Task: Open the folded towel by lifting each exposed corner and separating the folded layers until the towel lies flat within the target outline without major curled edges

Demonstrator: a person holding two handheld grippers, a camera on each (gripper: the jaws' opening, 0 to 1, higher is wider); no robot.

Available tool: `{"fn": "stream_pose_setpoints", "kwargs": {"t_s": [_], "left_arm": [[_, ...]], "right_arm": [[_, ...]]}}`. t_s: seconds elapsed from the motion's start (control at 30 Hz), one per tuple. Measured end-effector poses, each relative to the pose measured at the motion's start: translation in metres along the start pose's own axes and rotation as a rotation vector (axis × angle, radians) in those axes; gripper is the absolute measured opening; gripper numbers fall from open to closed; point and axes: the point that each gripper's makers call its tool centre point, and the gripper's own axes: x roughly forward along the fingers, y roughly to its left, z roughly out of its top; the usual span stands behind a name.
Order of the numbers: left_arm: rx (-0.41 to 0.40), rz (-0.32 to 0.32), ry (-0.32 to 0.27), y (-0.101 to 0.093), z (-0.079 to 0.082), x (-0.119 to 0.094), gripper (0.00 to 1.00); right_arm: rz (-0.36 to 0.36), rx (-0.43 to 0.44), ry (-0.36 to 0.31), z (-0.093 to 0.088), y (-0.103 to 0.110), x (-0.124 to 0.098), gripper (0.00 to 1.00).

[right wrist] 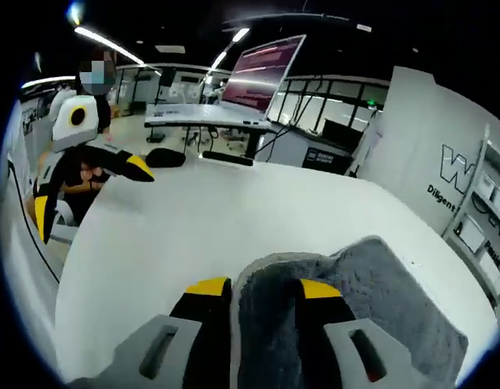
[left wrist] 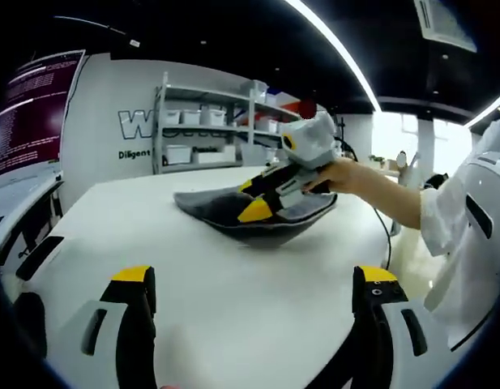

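Note:
A grey towel (left wrist: 233, 212) lies bunched on the white table (left wrist: 136, 235), its near edge raised off the surface. My right gripper (left wrist: 262, 203), held by a hand, is shut on that raised edge. In the right gripper view its yellow-tipped jaws pinch a fold of the grey towel (right wrist: 379, 284), and the right gripper (right wrist: 263, 288) holds the fold just above the white table (right wrist: 233, 211). My left gripper (left wrist: 255, 279) stands wide open over bare table, well short of the towel, with nothing between its jaws. The left gripper (right wrist: 91, 190) also appears at the table's far left edge, open.
Metal shelves with white bins (left wrist: 209, 121) stand behind the table by a white wall. A large screen (left wrist: 31, 105) hangs at the left. A desk with a monitor (right wrist: 262, 69) sits beyond the table, and a person (right wrist: 91, 105) stands behind the left gripper.

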Motion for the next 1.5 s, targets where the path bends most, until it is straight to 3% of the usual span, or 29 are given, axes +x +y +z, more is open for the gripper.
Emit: {"fn": "stream_pose_setpoints", "kwargs": {"t_s": [0.1, 0.23, 0.4, 0.57, 0.77, 1.07, 1.2, 1.5], "left_arm": [[-0.002, 0.000, -0.001, 0.001, 0.000, 0.001, 0.99], [-0.005, -0.002, -0.001, 0.002, 0.001, 0.005, 0.99], [-0.002, -0.018, 0.003, -0.002, 0.001, 0.010, 0.99], [-0.003, -0.023, 0.000, -0.003, 0.002, 0.013, 0.99], [-0.006, -0.019, 0.003, -0.001, 0.001, 0.013, 0.99], [-0.012, -0.013, 0.007, 0.001, -0.002, 0.012, 0.99], [-0.016, -0.009, 0.010, 0.002, -0.003, 0.012, 0.99], [-0.016, -0.004, 0.019, 0.004, -0.005, 0.013, 0.99]], "right_arm": [[0.005, -0.012, -0.020, 0.004, -0.006, -0.008, 0.00], [-0.121, -0.114, 0.017, 0.003, -0.037, -0.032, 0.00], [-0.284, -0.113, 0.016, 0.002, -0.091, -0.072, 0.00], [-0.440, -0.113, 0.064, -0.014, -0.140, -0.118, 0.00], [-0.622, -0.092, 0.131, -0.043, -0.200, -0.182, 0.00], [-0.856, -0.017, 0.197, -0.092, -0.265, -0.276, 0.00], [-0.959, 0.023, 0.216, -0.116, -0.284, -0.321, 0.00], [-1.144, 0.148, 0.260, -0.180, -0.298, -0.411, 0.00]]}}
